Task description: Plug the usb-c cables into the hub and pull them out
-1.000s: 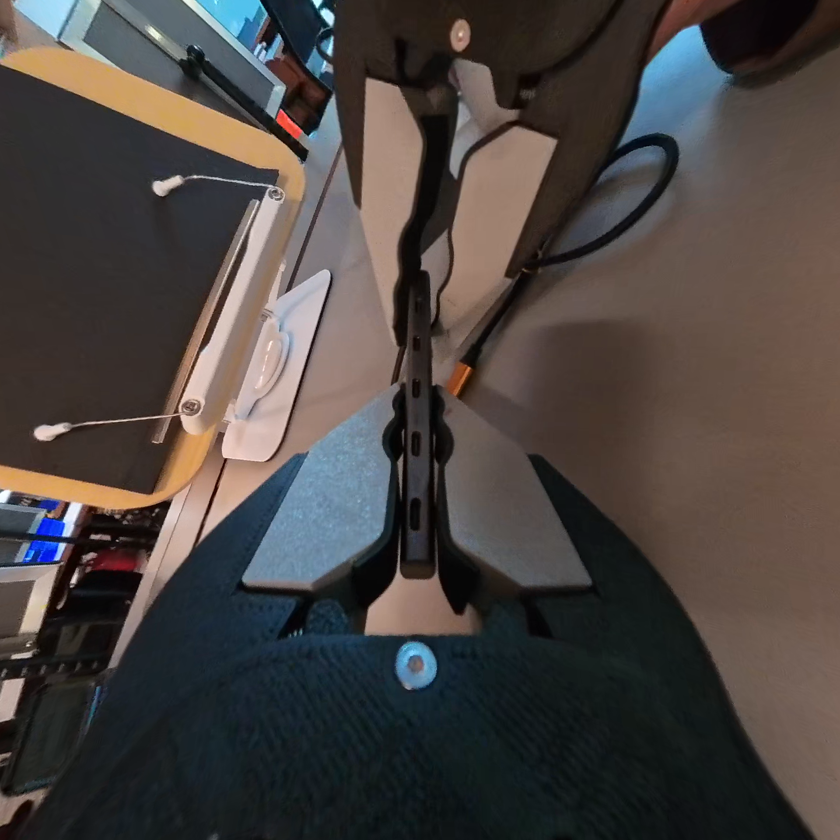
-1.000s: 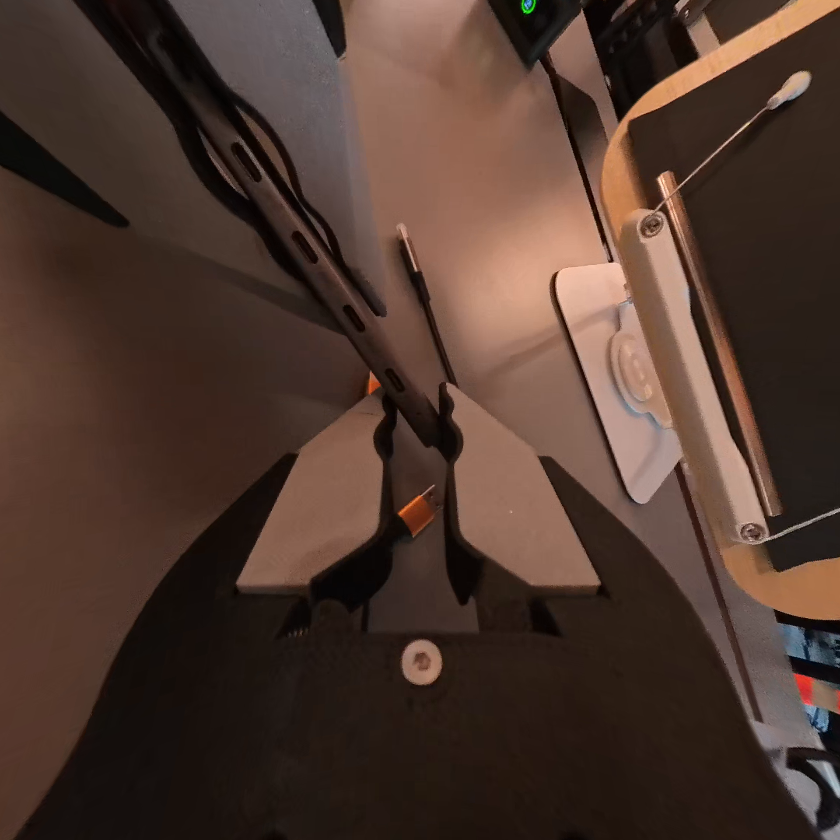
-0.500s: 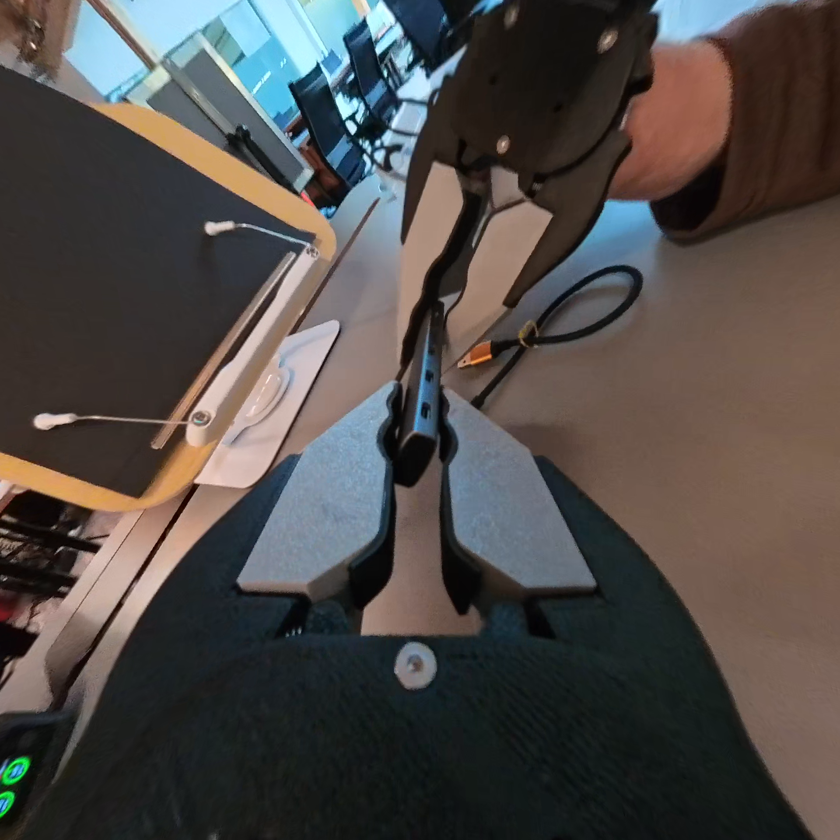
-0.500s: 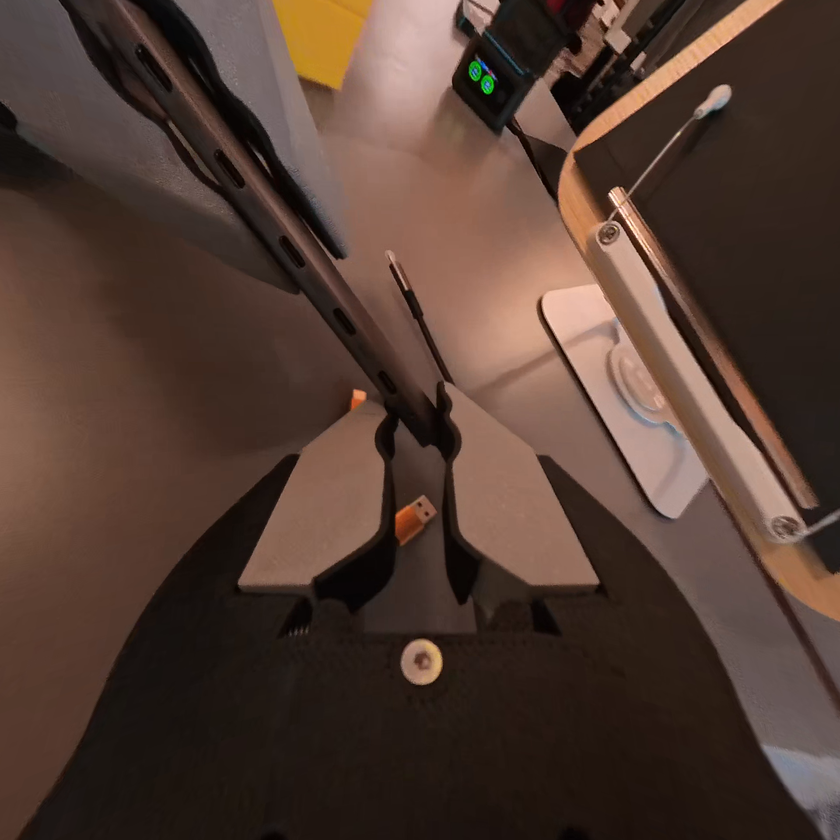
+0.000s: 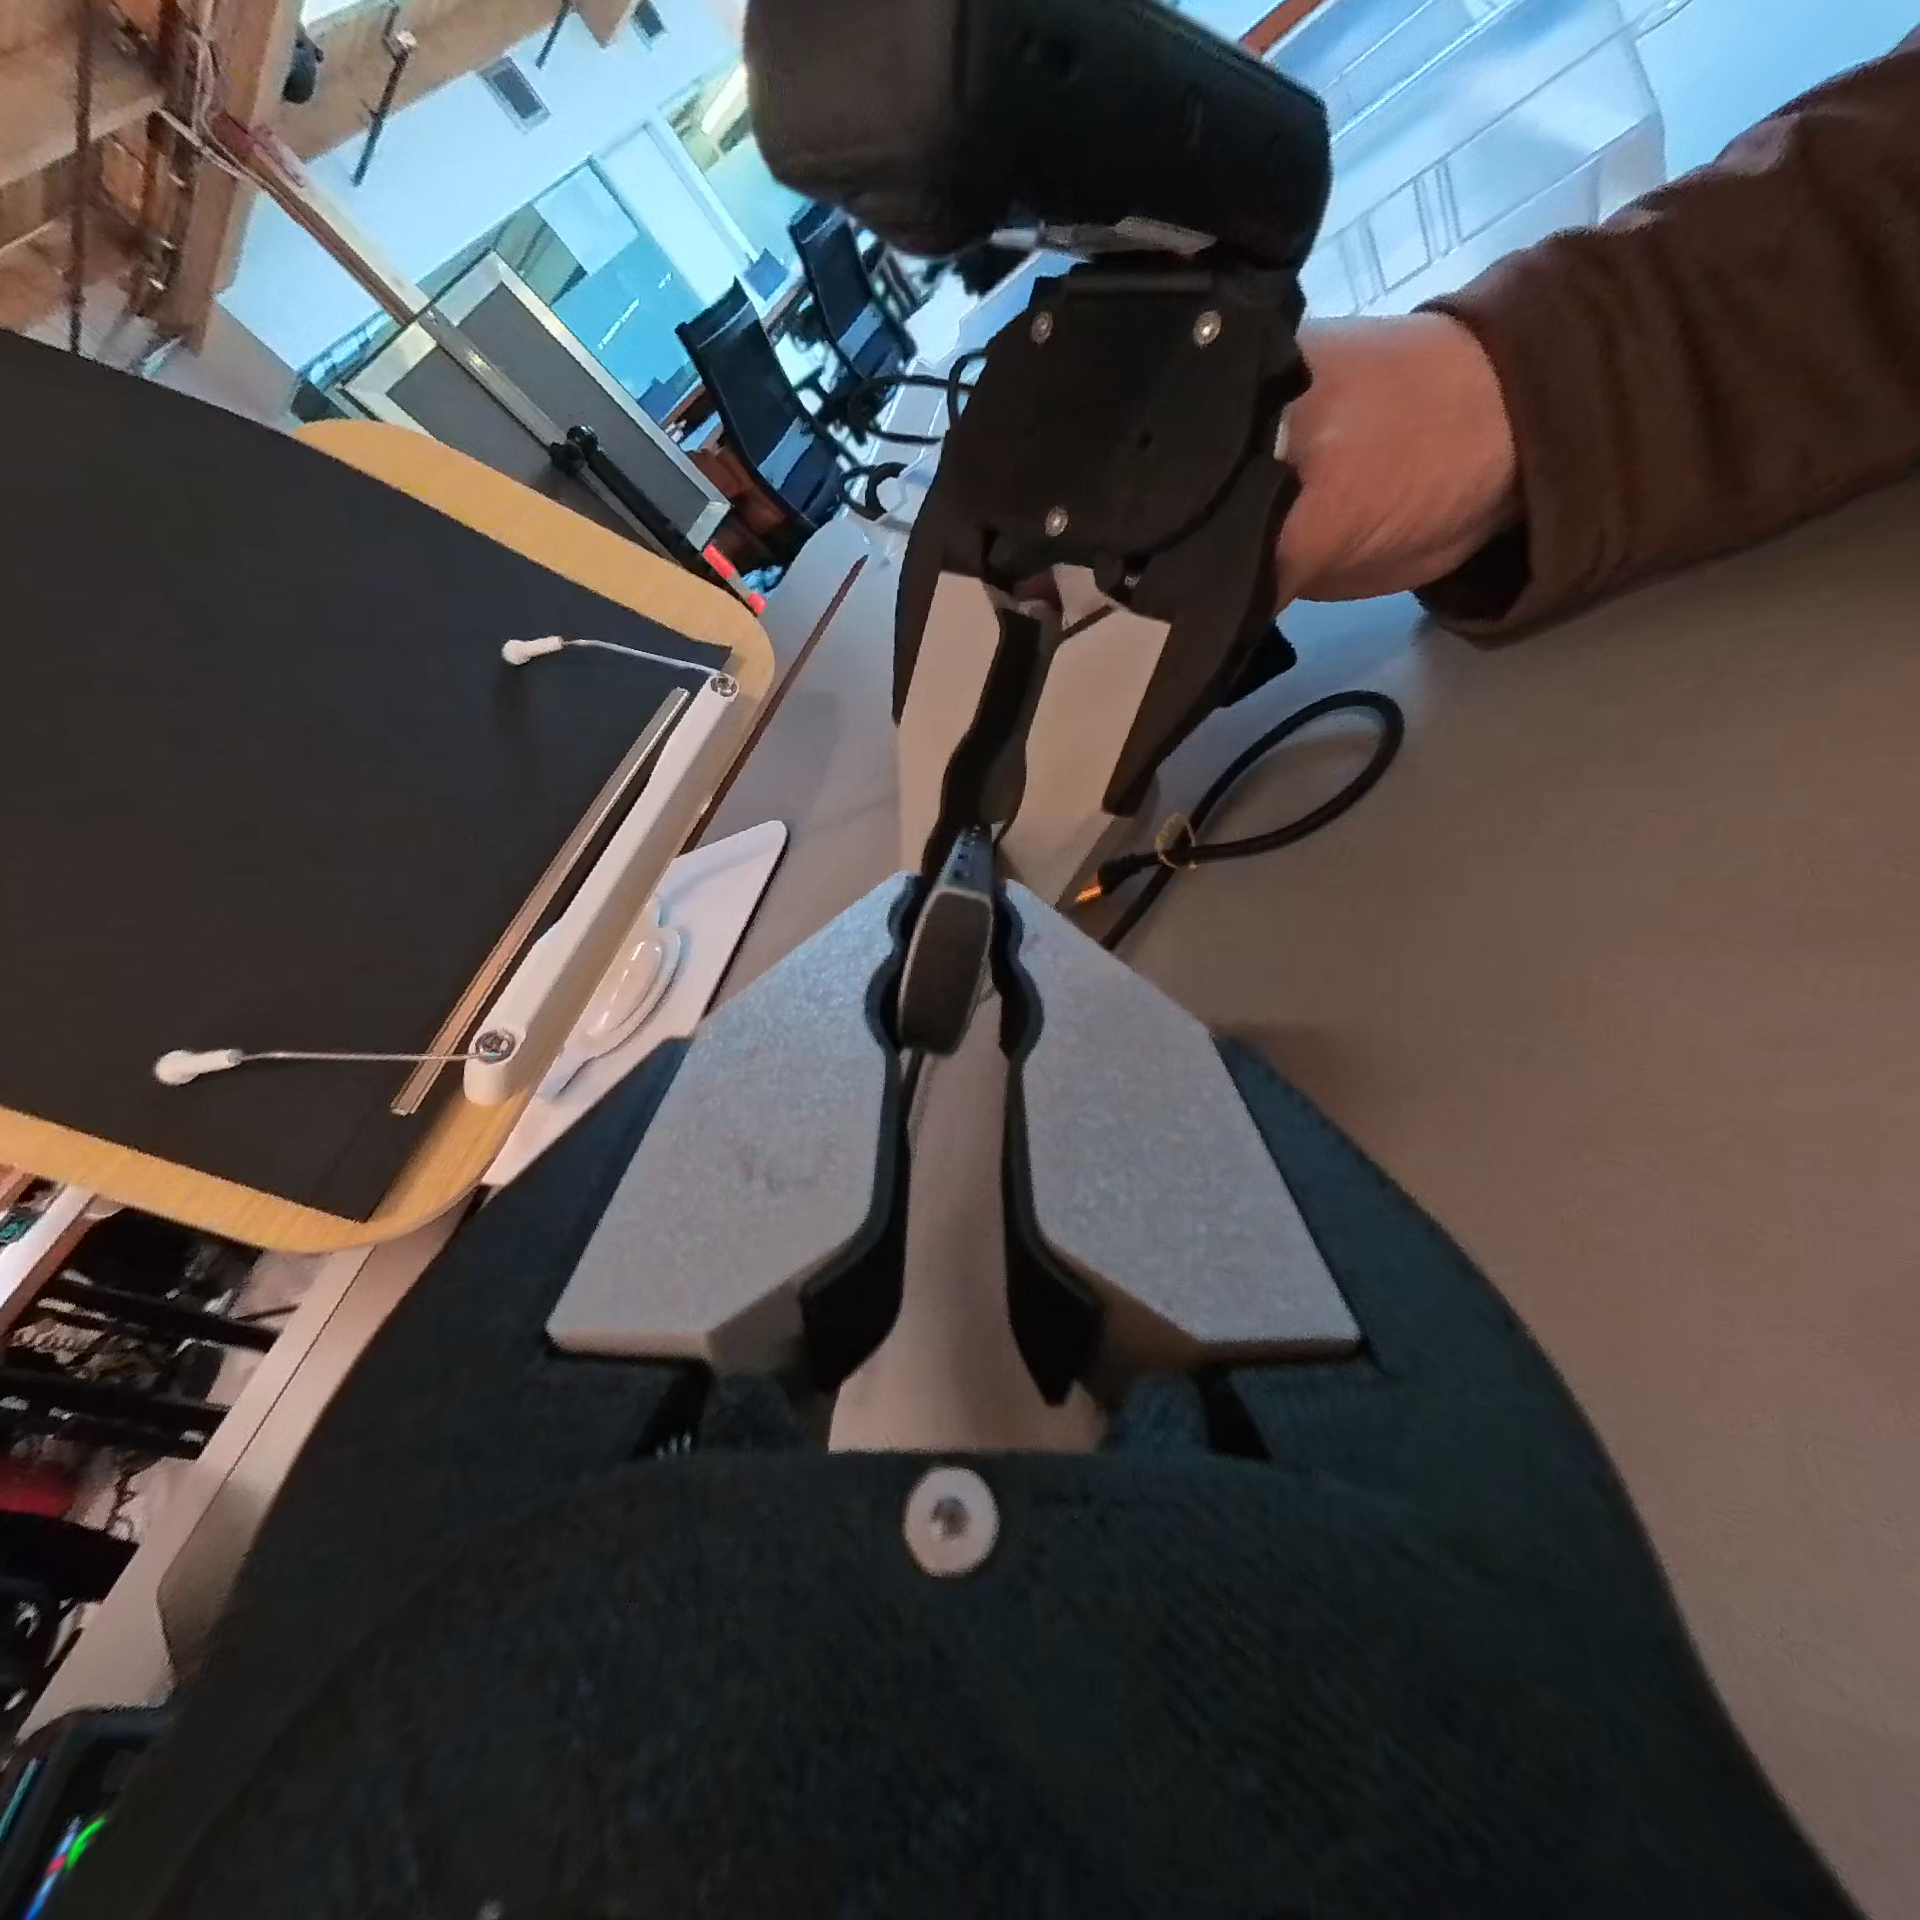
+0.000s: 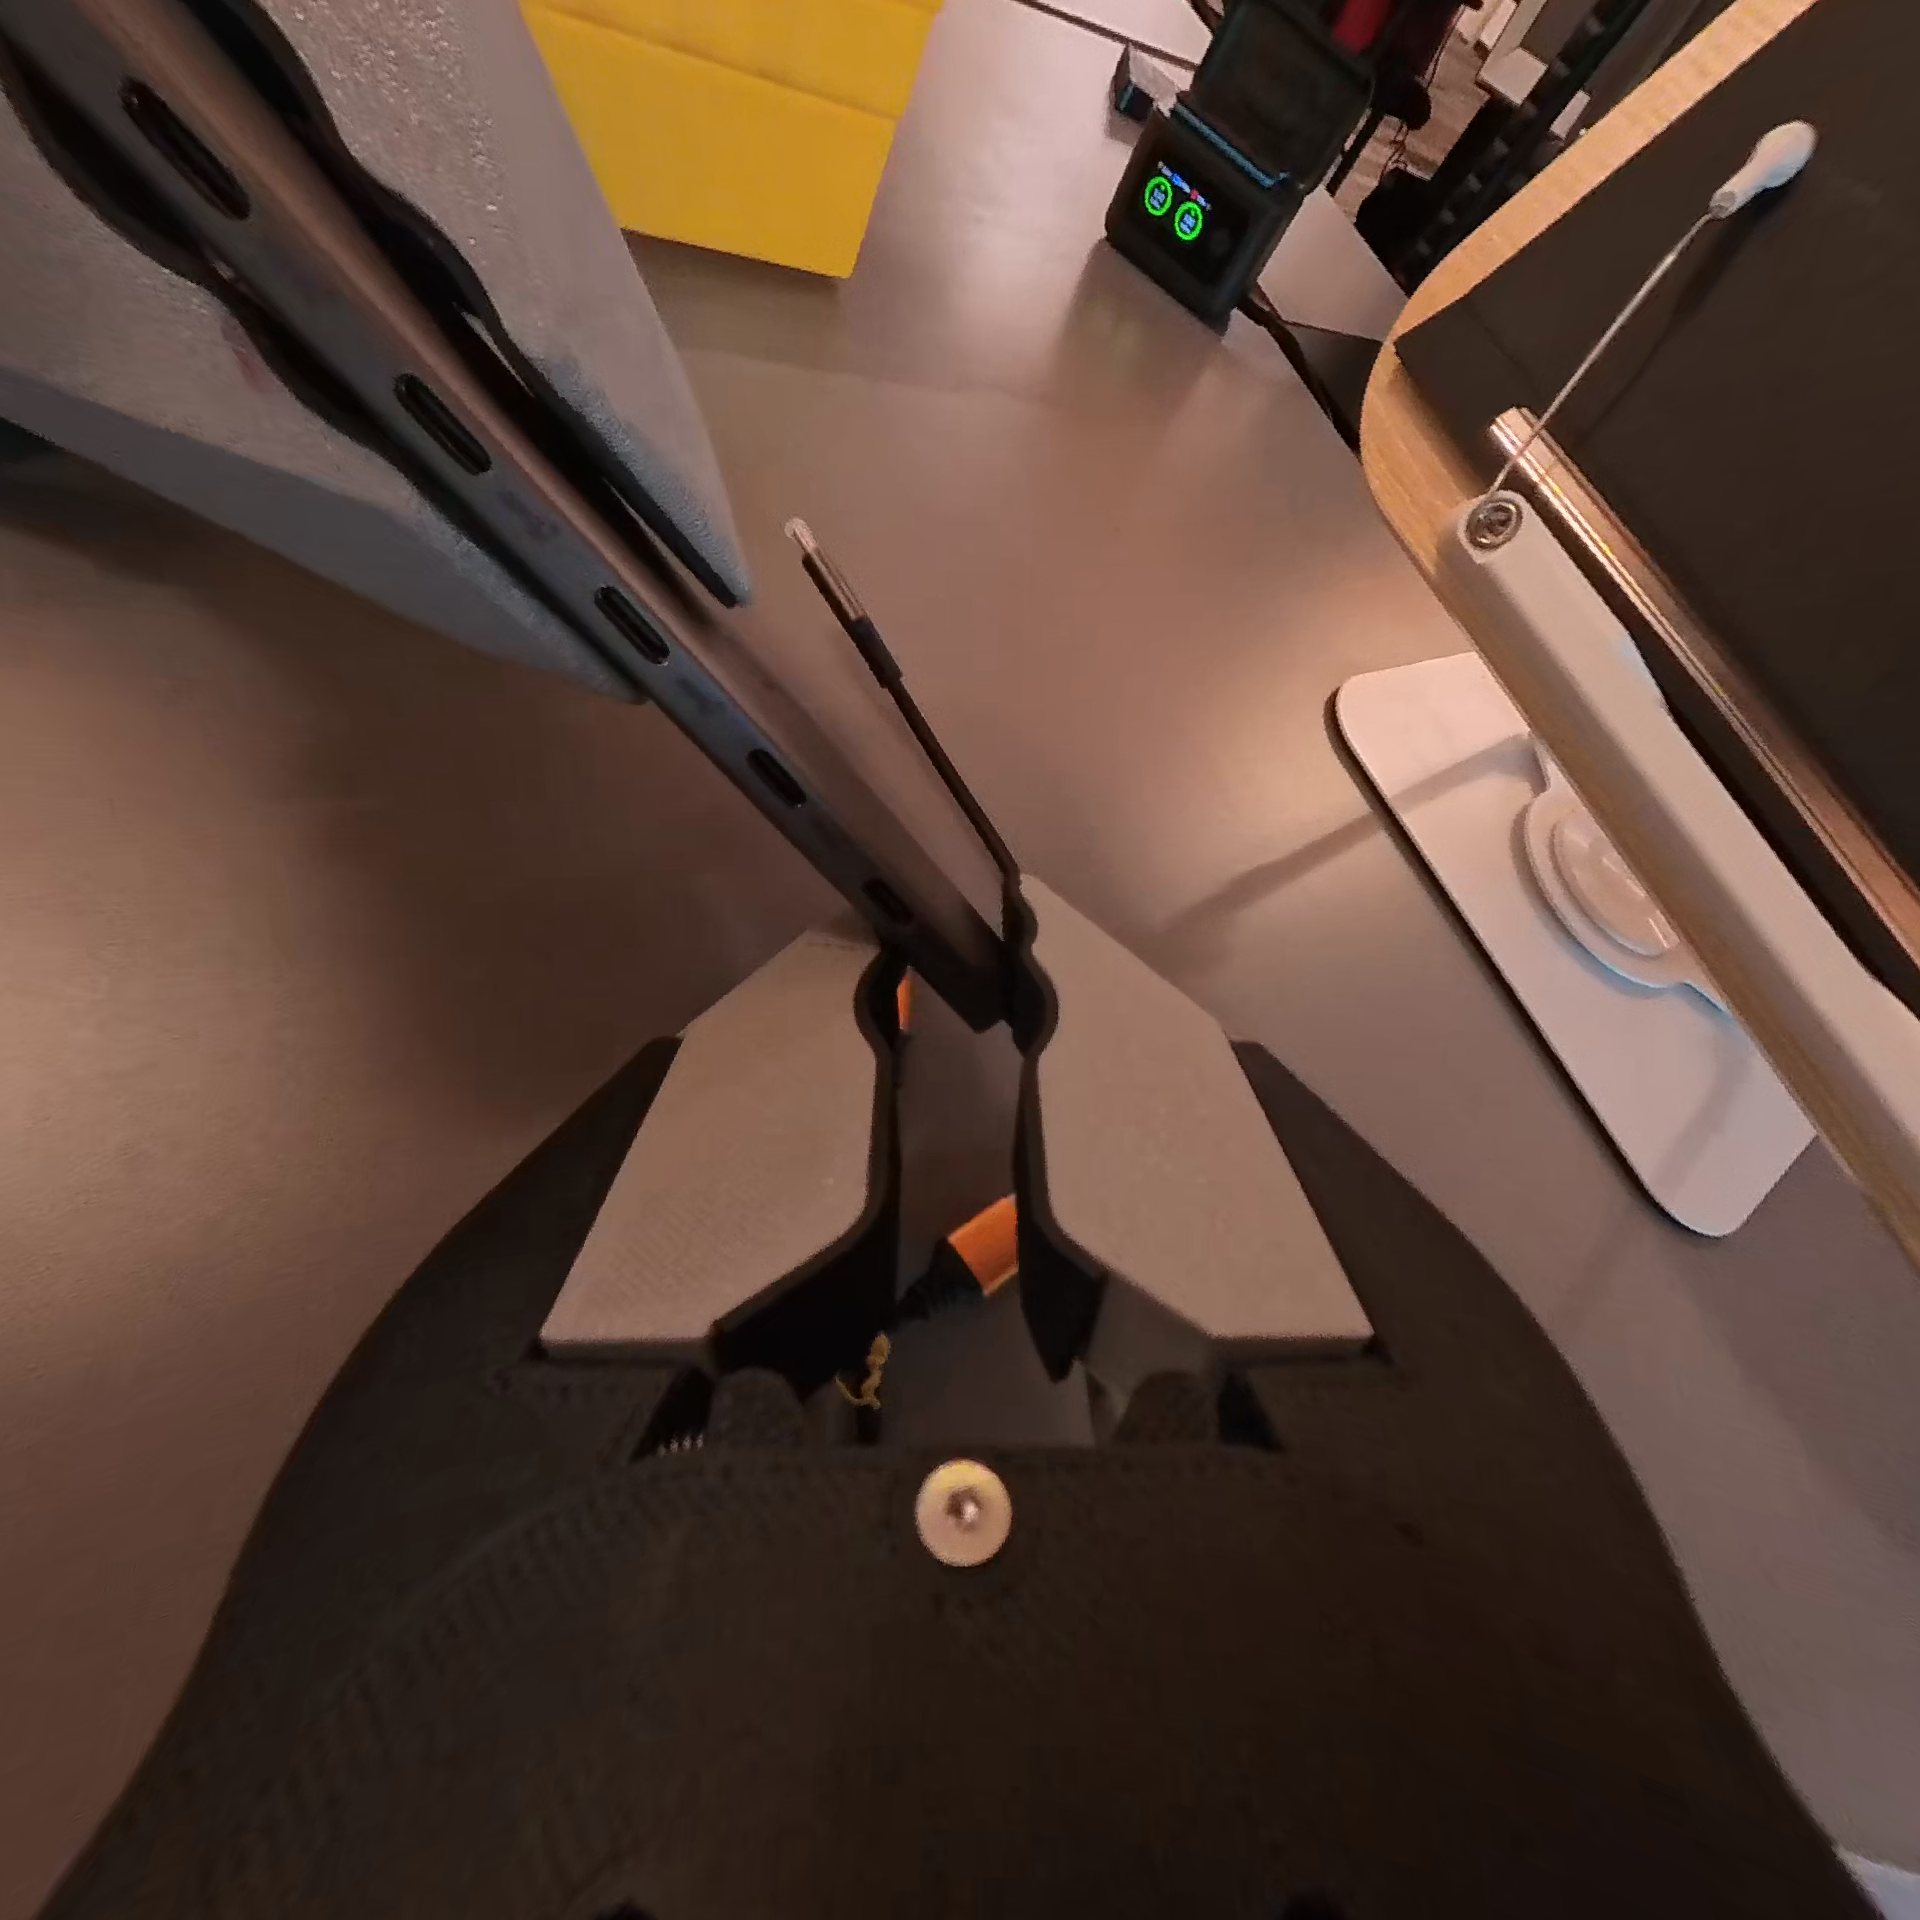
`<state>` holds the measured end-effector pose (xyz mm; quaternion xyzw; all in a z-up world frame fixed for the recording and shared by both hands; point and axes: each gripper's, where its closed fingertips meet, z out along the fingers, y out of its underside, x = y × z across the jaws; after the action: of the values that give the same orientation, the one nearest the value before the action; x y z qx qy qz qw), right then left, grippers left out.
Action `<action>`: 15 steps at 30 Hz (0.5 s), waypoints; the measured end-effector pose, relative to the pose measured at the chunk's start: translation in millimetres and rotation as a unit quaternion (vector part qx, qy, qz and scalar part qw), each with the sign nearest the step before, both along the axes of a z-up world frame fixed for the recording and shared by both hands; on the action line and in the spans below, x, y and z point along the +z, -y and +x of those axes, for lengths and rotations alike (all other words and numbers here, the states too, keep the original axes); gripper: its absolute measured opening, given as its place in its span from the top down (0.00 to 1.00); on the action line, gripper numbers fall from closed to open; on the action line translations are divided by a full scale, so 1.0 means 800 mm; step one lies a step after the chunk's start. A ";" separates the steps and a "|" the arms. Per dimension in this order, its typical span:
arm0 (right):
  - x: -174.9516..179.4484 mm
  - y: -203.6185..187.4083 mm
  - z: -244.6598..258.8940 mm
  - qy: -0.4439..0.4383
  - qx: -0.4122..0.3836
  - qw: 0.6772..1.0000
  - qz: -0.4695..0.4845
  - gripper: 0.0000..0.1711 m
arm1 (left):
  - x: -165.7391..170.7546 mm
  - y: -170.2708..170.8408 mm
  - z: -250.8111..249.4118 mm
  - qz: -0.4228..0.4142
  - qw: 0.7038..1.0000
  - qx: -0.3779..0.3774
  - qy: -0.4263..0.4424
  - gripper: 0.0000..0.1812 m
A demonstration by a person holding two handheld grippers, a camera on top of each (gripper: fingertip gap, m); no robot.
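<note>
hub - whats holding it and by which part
Both grippers hold the hub: the left gripper clamps one end, the right gripper pinches the opposite end. The orange-tipped cable lies unheld on the table.

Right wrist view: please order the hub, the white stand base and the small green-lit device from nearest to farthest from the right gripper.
1. hub, between the jaws of the right gripper.
2. white stand base, right side.
3. green-lit device, far back.
</note>
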<state>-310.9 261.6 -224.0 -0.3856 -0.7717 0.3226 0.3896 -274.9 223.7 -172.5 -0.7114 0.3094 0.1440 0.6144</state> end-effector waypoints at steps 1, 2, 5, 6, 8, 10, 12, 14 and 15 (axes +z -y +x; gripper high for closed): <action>-0.001 -0.002 -0.001 0.002 -0.006 1.000 0.004 0.91 | -0.003 -0.001 -0.002 -0.005 1.000 0.004 -0.006 0.95; -0.001 -0.004 -0.001 0.003 -0.012 1.000 0.009 0.90 | -0.005 -0.002 -0.004 -0.008 1.000 0.006 -0.010 0.95; 0.001 -0.007 -0.001 0.004 -0.021 1.000 0.011 0.89 | -0.006 -0.001 -0.008 -0.009 1.000 0.002 -0.010 0.96; 0.001 -0.008 -0.001 0.007 -0.024 1.000 0.006 0.87 | -0.007 0.000 -0.010 -0.011 1.000 0.001 -0.013 0.96; 0.001 -0.017 0.001 0.018 -0.044 0.999 -0.006 0.83 | -0.010 0.000 -0.021 -0.012 0.999 0.024 -0.036 0.96; 0.000 -0.028 0.005 0.029 -0.060 0.997 -0.026 0.83 | -0.013 0.000 -0.044 -0.008 0.994 0.067 -0.081 0.96; -0.002 -0.028 0.010 0.047 -0.056 0.995 -0.071 0.80 | -0.015 0.001 -0.063 -0.005 0.989 0.098 -0.114 0.96; -0.009 -0.019 0.017 0.082 -0.039 0.988 -0.121 0.82 | -0.017 0.002 -0.080 -0.001 0.982 0.125 -0.139 0.95; -0.016 -0.016 0.020 0.103 -0.035 0.984 -0.138 0.80 | -0.017 0.002 -0.086 0.000 0.980 0.136 -0.148 0.96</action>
<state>-295.0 274.3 -236.8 -0.4935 -0.7419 0.3710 0.2617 -343.4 222.3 -186.1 -0.7174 0.2974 0.3296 0.5369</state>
